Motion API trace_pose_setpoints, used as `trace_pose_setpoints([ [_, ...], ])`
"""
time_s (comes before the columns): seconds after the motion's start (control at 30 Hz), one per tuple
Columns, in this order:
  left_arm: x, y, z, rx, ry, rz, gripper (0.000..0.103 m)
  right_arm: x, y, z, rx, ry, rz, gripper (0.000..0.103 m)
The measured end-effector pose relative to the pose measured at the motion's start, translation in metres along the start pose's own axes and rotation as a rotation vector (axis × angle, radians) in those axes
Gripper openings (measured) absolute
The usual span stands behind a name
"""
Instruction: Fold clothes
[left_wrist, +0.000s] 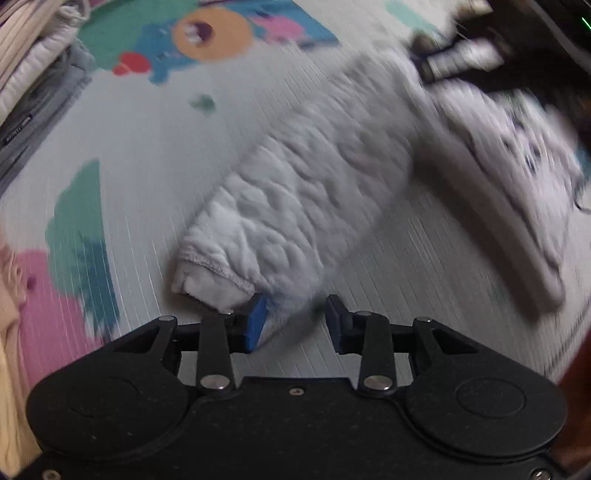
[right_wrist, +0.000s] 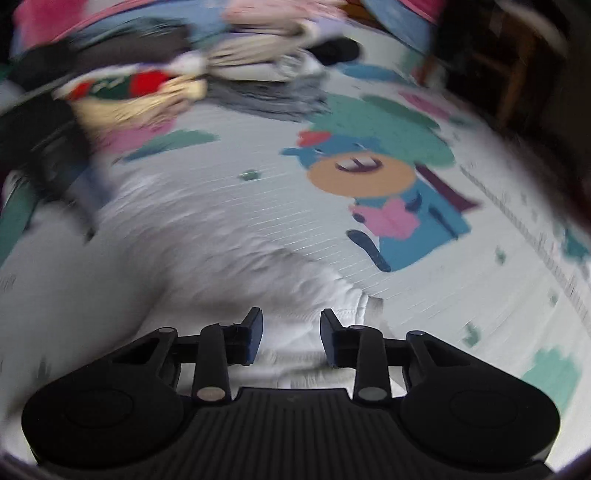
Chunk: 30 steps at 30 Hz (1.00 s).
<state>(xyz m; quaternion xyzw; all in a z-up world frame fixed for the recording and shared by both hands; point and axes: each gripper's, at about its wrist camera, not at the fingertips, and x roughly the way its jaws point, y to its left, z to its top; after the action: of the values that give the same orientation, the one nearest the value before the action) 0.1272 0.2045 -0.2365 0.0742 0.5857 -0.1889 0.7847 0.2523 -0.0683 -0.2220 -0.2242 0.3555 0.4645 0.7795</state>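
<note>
A white fleecy garment lies spread on the play mat. In the left wrist view its long sleeve (left_wrist: 306, 184) runs diagonally from the printed body (left_wrist: 517, 177) down to the cuff (left_wrist: 210, 273). My left gripper (left_wrist: 295, 321) hovers just past that cuff, open; the cuff's edge brushes the left pad and the right pad is bare. In the right wrist view the other sleeve (right_wrist: 221, 258) ends in a cuff (right_wrist: 354, 306) under my right gripper (right_wrist: 291, 332). White cloth shows in the gap, and the jaws stand apart. Both views are motion-blurred.
The cartoon-printed play mat (left_wrist: 147, 147) covers the floor. Folded clothes are stacked at the upper left (left_wrist: 29, 55), and pale pink and yellow cloth lies at the left edge (left_wrist: 7, 295). More clothes piles (right_wrist: 240, 55) line the back, and dark wooden furniture (right_wrist: 517, 74) stands at the far right.
</note>
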Motion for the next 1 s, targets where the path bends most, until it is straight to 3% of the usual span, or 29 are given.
trace_pose_setpoints([
  [0.07, -0.011, -0.01, -0.006, 0.041, 0.019, 0.008, 0.034, 0.013, -0.01, 0.003, 0.105, -0.015, 0.002, 0.035],
  [0.13, -0.028, -0.013, 0.0, 0.056, -0.066, 0.094, 0.034, 0.023, -0.018, 0.004, 0.189, -0.027, -0.009, 0.035],
  [0.17, -0.035, -0.013, 0.003, 0.058, -0.121, 0.12, 0.034, 0.033, -0.017, 0.004, 0.167, 0.014, -0.027, 0.035],
  [0.2, -0.04, -0.013, 0.008, 0.053, -0.195, 0.107, 0.034, 0.045, -0.014, 0.006, 0.138, 0.051, -0.029, 0.037],
  [0.23, -0.04, -0.015, 0.016, 0.032, -0.262, 0.087, 0.034, 0.046, -0.011, 0.007, 0.113, 0.025, -0.036, 0.037],
  [0.37, -0.016, -0.038, 0.042, 0.011, -0.411, 0.02, 0.033, 0.043, -0.005, 0.01, 0.09, 0.023, -0.073, 0.036],
  [0.4, -0.004, -0.043, 0.049, 0.009, -0.405, -0.005, 0.033, 0.034, -0.001, 0.009, 0.084, -0.018, -0.069, 0.036],
  [0.47, 0.027, -0.056, 0.054, 0.081, -0.276, 0.034, 0.031, 0.015, 0.011, 0.006, 0.054, -0.086, -0.032, 0.036],
  [0.57, 0.035, -0.06, 0.041, 0.144, -0.297, 0.079, 0.033, 0.01, 0.049, -0.006, -0.092, -0.062, 0.04, 0.03],
  [0.6, 0.032, -0.061, 0.041, 0.161, -0.294, 0.096, 0.033, 0.016, 0.062, -0.014, -0.13, -0.025, 0.065, 0.024],
  [0.63, 0.03, -0.062, 0.04, 0.178, -0.291, 0.113, 0.033, 0.026, 0.075, -0.022, -0.17, 0.027, 0.056, 0.024],
  [0.7, 0.022, -0.062, 0.035, 0.205, -0.319, 0.15, 0.033, 0.024, 0.095, -0.038, -0.281, -0.036, -0.006, 0.018],
  [0.77, 0.013, -0.055, 0.024, 0.159, -0.334, 0.123, 0.032, 0.019, 0.098, -0.035, -0.31, -0.036, -0.024, 0.018],
  [0.83, 0.008, -0.05, 0.017, 0.093, -0.352, 0.077, 0.032, 0.004, 0.096, -0.033, -0.301, -0.127, -0.027, 0.019],
  [0.9, 0.015, -0.05, 0.014, 0.067, -0.315, 0.074, 0.032, 0.023, 0.095, -0.038, -0.315, 0.008, -0.026, 0.021],
  [0.93, 0.022, -0.05, 0.012, 0.07, -0.29, 0.085, 0.034, 0.021, 0.095, -0.042, -0.326, -0.024, -0.024, 0.02],
  [1.0, 0.014, -0.048, 0.011, 0.063, -0.332, 0.075, 0.034, 0.01, 0.091, -0.04, -0.307, 0.001, -0.015, 0.021],
])
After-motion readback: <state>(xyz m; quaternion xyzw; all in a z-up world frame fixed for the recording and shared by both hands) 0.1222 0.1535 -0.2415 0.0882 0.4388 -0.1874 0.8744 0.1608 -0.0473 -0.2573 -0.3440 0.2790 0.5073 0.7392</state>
